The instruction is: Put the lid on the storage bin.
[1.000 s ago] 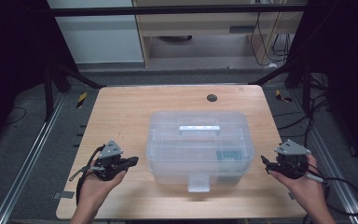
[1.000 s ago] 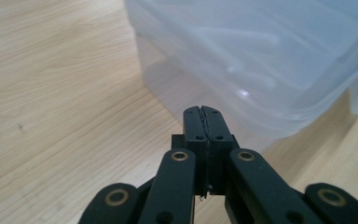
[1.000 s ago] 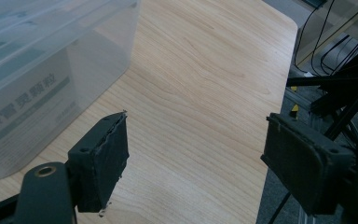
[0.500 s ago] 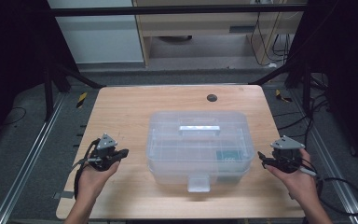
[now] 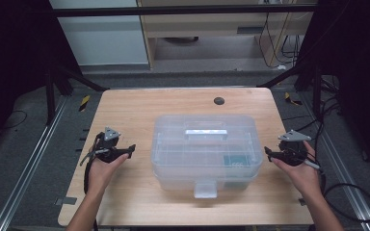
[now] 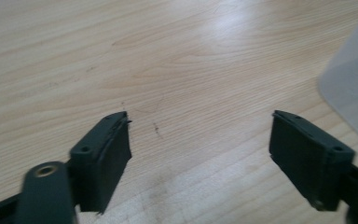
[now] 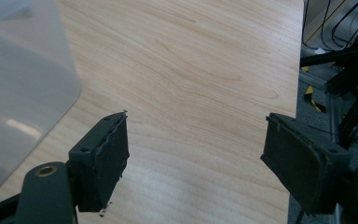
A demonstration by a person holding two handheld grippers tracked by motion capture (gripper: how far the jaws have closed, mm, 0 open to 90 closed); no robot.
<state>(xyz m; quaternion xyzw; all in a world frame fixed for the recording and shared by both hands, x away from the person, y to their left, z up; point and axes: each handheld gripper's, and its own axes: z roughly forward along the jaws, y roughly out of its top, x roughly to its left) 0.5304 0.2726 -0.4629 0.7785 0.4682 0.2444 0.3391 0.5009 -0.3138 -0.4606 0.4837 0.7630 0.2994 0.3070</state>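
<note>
A clear plastic box (image 5: 207, 149) with a lid handle and a front latch stands in the middle of the wooden table (image 5: 139, 106). My left gripper (image 5: 125, 150) is held left of the box and points at its side, with a gap between them. Its jaws have just been opening and stand wide, with bare wood between them (image 6: 200, 126); the box's corner (image 6: 354, 88) shows at the right edge. My right gripper (image 5: 270, 153) sits to the right of the box, facing it. It is open over bare table (image 7: 196, 126), beside the box wall (image 7: 18, 84).
A small black round disc (image 5: 218, 101) lies near the table's far edge. The table's right edge (image 7: 298, 93) runs close to my right gripper, with metal rails and cables (image 5: 351, 202) on the floor beyond. Bare wood lies in front of and behind the box.
Both hands have moved forward across the table, away from its front edge. The right gripper has come slightly closer to the box.
</note>
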